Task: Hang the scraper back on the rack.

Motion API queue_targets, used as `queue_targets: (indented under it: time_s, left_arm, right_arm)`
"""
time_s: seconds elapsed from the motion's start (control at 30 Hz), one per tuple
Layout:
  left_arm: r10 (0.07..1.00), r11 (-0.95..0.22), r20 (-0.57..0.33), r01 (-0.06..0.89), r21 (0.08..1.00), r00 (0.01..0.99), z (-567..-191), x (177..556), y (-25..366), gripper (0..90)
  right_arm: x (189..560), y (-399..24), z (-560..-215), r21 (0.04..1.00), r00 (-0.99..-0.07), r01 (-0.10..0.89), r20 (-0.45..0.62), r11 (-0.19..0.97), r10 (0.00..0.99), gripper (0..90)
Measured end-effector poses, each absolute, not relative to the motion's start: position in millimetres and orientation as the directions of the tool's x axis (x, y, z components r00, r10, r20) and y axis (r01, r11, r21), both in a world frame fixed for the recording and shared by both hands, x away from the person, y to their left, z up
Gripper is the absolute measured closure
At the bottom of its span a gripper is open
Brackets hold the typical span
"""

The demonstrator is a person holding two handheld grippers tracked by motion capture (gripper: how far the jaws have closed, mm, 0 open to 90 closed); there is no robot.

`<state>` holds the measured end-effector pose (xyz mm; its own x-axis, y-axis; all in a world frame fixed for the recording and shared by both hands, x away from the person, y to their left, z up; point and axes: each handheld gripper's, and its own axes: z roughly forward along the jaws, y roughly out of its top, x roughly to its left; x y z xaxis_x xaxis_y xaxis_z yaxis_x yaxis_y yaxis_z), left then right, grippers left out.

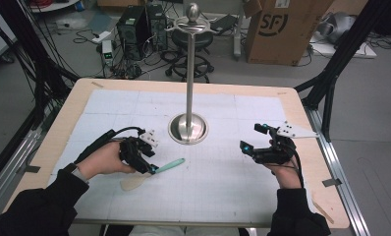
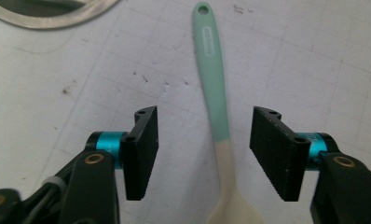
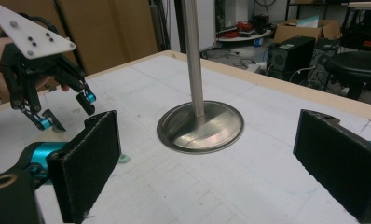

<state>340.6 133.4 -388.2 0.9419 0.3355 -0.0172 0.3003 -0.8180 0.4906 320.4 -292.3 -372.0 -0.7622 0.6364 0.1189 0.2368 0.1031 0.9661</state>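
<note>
With the spoon [image 2: 215,100] flat on the counter [image 1: 223,187] between the left tongs' [image 2: 203,154] open jaws, center them on the handle before squeezing; the right tongs [image 3: 211,163] gape empty.

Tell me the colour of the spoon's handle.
Mint green handle, turning cream toward the bowl; clearest in the left gripper view.
</note>
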Motion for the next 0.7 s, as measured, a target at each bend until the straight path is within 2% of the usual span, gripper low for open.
queue_targets:
  time_s: [0.1,0.23,0.5,0.7]
  left_arm:
    - [0.329,-0.843,-0.024,0.306,0.442,0.944,-390,340,128,47.2]
    - [0.316,-0.877,-0.04,0.308,0.369,0.948,-393,340,121,56.9]
    - [0.284,-0.918,-0.047,0.285,0.274,0.958,-400,339,111,64.2]
    - [0.315,-0.921,-0.048,0.318,0.226,0.948,-403,340,111,70.6]
  right_arm:
    - [321,-292,-372,0.966,-0.761,0.239,0.121,0.102,0.637,6.6]
    - [321,-293,-373,0.965,-0.761,0.24,0.122,0.102,0.637,6.5]
    - [320,-293,-373,0.966,-0.76,0.24,0.125,0.097,0.637,6.5]
    - [321,-294,-373,0.967,-0.761,0.236,0.122,0.097,0.637,6.6]
